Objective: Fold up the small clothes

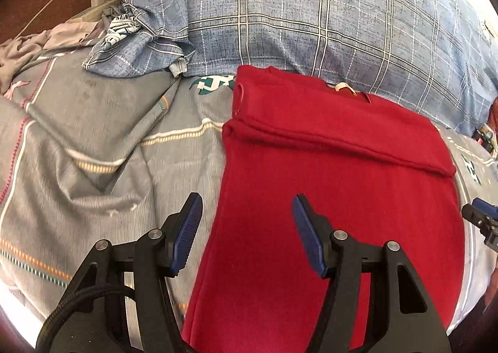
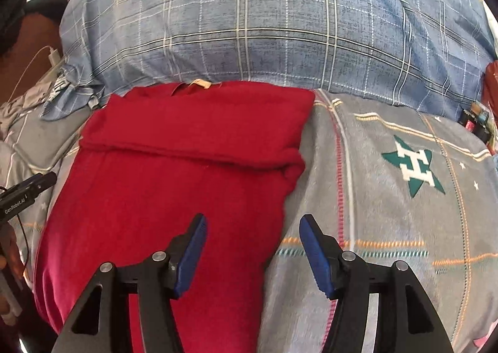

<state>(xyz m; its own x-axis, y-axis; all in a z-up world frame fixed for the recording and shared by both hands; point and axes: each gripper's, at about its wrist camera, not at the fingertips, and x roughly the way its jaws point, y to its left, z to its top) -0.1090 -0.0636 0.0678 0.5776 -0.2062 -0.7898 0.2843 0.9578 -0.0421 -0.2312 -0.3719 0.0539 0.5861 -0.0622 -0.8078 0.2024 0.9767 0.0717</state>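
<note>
Currently, both claws are empty. The left gripper (image 1: 246,228) holds its blue ribbed pads apart over the left edge of the red knitted garment (image 1: 336,172), with nothing between them. The right gripper (image 2: 252,244) likewise stands apart, over the garment's right edge, and its pads press on nothing.

Location of the workpiece: the red knitted garment lies flat on the grey patterned bed cover (image 2: 389,197), its far end against the blue checked pillow (image 2: 264,20). A band of the garment at the far end is already turned over onto the body, forming a straight hem line across its width. A pale label (image 2: 199,84) shows at the far edge. The near part remains laid out long, so judged from this layout at least one further fold is outstanding.

Hazards from this position:

1. Uneven pick-up. If the two grippers close at different points along the side edges, the next fold will likely come out skewed.
2. Catching the bed cover. The right pads hover partly over the grey cover; closing there would probably pinch bedding together with the knit.
3. Single-layer grip. The knit appears soft and thick; a shallow pinch may slip out.
4. Dragging. Pulling low across the cover could undo the turned band.
</note>
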